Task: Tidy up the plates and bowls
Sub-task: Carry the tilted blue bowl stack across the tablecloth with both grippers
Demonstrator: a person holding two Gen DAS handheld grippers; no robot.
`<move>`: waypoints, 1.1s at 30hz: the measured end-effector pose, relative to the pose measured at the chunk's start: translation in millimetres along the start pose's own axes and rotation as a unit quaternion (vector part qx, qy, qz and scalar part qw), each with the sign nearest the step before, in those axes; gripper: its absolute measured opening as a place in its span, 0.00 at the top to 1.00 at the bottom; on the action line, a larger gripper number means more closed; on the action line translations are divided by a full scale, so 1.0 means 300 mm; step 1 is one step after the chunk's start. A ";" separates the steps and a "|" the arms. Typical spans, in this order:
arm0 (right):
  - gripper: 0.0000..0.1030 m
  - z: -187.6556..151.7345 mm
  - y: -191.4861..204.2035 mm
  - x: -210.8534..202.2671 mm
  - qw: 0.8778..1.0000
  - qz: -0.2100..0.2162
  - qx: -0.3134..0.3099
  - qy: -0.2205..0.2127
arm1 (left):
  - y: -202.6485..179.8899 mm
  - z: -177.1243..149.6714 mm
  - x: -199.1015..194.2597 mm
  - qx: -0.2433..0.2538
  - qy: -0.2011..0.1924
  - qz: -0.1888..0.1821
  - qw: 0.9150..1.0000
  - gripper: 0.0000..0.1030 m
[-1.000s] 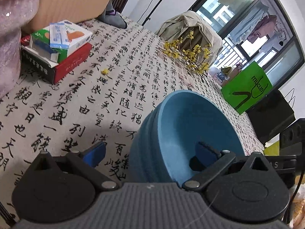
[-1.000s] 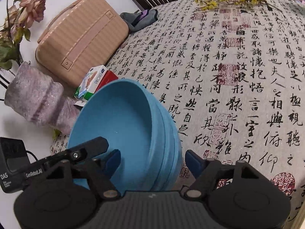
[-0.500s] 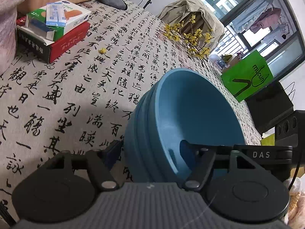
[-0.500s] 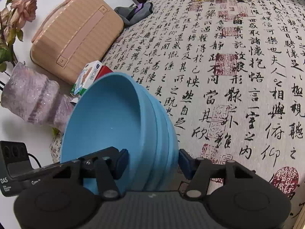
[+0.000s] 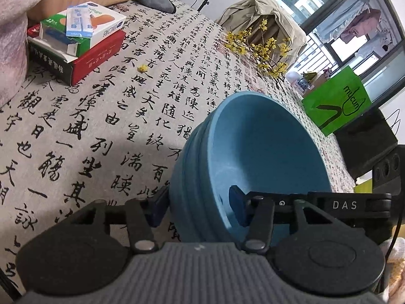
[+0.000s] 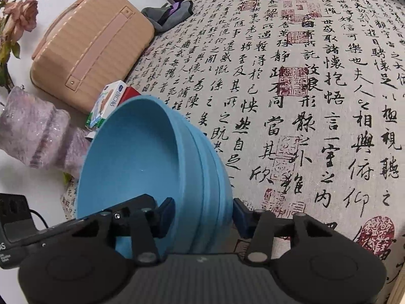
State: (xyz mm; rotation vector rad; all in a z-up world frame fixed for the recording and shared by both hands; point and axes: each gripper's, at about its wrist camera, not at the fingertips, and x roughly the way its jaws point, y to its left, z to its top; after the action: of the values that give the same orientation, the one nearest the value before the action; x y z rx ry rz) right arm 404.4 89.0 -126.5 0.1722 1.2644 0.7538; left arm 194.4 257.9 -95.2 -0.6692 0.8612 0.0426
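A stack of several nested blue bowls stands on the calligraphy-print tablecloth. My left gripper straddles the near rim, one pad against the outer wall and the other inside the top bowl. Its jaws are closing and the pads meet the stack. From the opposite side, my right gripper straddles the rim the same way, jaws closing, pads against the inner and outer walls. Each view shows the other gripper's black finger reaching into the bowl. The stack's base is hidden.
Stacked red, green and white boxes and a pink glittery vase stand near the bowls. A beige hard case and grey cloth lie farther back. Yellow flower sprigs and a green bag sit at the far edge.
Both grippers' jaws have narrowed from wide apart to snug around the bowl stack's rim. Neither hand nor the stack has shifted noticeably.
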 end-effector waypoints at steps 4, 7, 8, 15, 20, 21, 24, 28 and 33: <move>0.55 -0.003 0.017 0.002 1.000 -0.011 -0.010 -0.002 | -0.016 0.000 0.003 0.016 -0.004 0.022 1.000 0.57; 0.55 -0.002 0.017 0.004 1.000 -0.012 -0.008 -0.002 | -0.022 0.001 0.003 0.019 -0.004 0.026 0.999 0.57; 0.55 -0.001 0.015 0.005 1.000 -0.012 -0.006 -0.001 | -0.026 -0.001 0.003 0.020 -0.005 0.029 0.999 0.57; 0.56 -0.007 0.000 -0.006 1.000 -0.006 0.002 0.000 | -0.032 -0.005 0.001 0.022 -0.009 0.035 0.999 0.57; 0.56 -0.010 -0.001 -0.009 1.000 -0.004 0.002 0.000 | -0.035 -0.010 0.000 0.022 -0.011 0.036 0.999 0.57; 0.56 -0.010 0.000 -0.010 1.000 -0.004 0.002 0.000 | -0.036 -0.011 0.000 0.023 -0.011 0.036 0.999 0.57; 0.56 -0.009 0.006 -0.011 1.000 -0.003 0.000 -0.001 | -0.035 -0.011 -0.001 0.023 -0.011 0.033 0.999 0.57; 0.56 -0.014 0.010 -0.021 1.000 -0.002 -0.002 -0.003 | -0.035 -0.013 -0.007 0.022 -0.012 0.032 0.999 0.57; 0.56 -0.015 0.015 -0.026 1.000 -0.003 -0.002 -0.003 | -0.039 -0.014 -0.015 0.023 -0.014 0.029 0.999 0.57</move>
State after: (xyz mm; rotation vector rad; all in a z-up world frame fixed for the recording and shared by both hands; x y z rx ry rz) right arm 397.6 86.5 -119.7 0.1684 1.2566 0.7499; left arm 191.9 247.2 -88.0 -0.5989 0.8529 0.0840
